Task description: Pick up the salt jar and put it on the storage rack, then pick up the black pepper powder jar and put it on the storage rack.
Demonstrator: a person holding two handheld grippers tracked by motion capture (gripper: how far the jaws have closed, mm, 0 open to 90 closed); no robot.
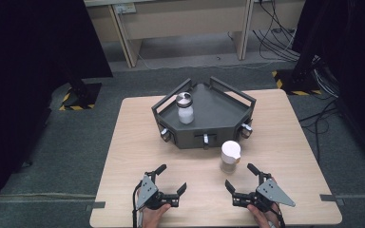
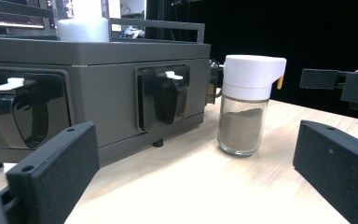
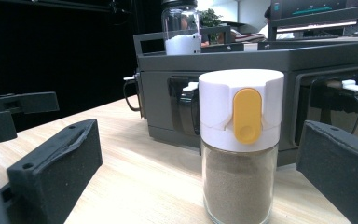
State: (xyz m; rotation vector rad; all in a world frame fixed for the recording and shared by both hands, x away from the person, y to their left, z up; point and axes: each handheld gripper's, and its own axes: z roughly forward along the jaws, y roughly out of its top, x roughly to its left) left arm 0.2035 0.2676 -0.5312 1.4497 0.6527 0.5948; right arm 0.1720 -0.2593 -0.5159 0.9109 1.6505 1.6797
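Note:
A glass shaker of brown powder with a white cap [image 1: 230, 155] [image 2: 245, 109] [image 3: 240, 140] stands on the table in front of a dark grey angular rack [image 1: 221, 114] [image 2: 98, 93] [image 3: 270, 60]. A glass jar of white powder with a metal lid [image 1: 185, 108] [image 3: 182, 28] stands upright on the rack's left part. My left gripper [image 1: 172, 178] [image 2: 191, 186] is open near the front edge, left of the shaker. My right gripper [image 1: 240, 176] [image 3: 200, 186] is open just below and right of the shaker, its jaws flanking it from a short way off in the right gripper view.
The rack has several front recesses with small white-tipped levers [image 1: 205, 139] [image 2: 168, 91]. The light wood table [image 1: 138, 142] sits on grey floor, with desk legs [image 1: 128, 38], cables [image 1: 285, 38] and dark stands [image 1: 81, 90] behind it.

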